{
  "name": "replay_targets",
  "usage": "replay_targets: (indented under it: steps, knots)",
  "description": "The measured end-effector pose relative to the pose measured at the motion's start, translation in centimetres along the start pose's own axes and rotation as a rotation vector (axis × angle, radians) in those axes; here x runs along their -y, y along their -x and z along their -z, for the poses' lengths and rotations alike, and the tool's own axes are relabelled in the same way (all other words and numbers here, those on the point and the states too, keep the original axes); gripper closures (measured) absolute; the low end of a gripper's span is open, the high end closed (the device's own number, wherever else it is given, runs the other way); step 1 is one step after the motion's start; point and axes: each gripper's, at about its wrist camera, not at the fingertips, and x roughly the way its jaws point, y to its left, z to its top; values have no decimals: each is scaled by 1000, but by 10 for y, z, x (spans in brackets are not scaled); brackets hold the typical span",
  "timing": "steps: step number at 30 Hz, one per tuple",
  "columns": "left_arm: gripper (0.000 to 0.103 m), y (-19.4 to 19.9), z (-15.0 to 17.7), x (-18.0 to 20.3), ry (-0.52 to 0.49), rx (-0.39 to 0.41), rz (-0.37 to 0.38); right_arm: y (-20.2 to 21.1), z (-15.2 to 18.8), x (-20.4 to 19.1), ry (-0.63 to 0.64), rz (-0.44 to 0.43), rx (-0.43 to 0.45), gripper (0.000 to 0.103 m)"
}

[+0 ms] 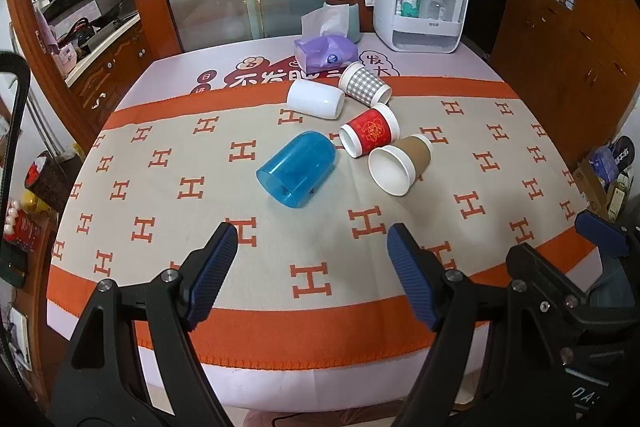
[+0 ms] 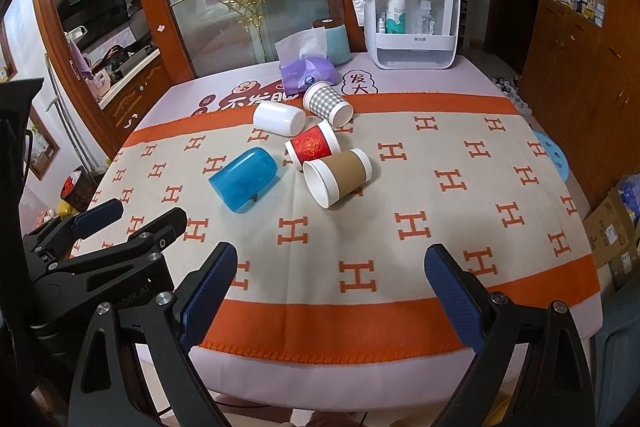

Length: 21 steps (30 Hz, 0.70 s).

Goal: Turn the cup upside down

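Both grippers, left gripper (image 1: 312,259) and right gripper (image 2: 330,281), gape wide and empty near the blanket (image 1: 240,327) edge. Beyond them a see-through blue cup (image 1: 296,174) lies sideways, just left of the brown cup (image 1: 400,163).

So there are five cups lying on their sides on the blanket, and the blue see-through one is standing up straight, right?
Not quite. The blue see-through cup is lying on its side too, like the white cup, the gray checked cup, the red cup and the brown paper cup. The left wrist view shows its open mouth pointing sideways toward the camera. All five lie on the blanket.
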Motion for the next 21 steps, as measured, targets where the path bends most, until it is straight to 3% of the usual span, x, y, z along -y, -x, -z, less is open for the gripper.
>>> replay_targets:
  steps: [21]
  knots:
    - [28,-13,-20,4,-30,-3,-27,-22,-25,6,-13,10,-9,7]
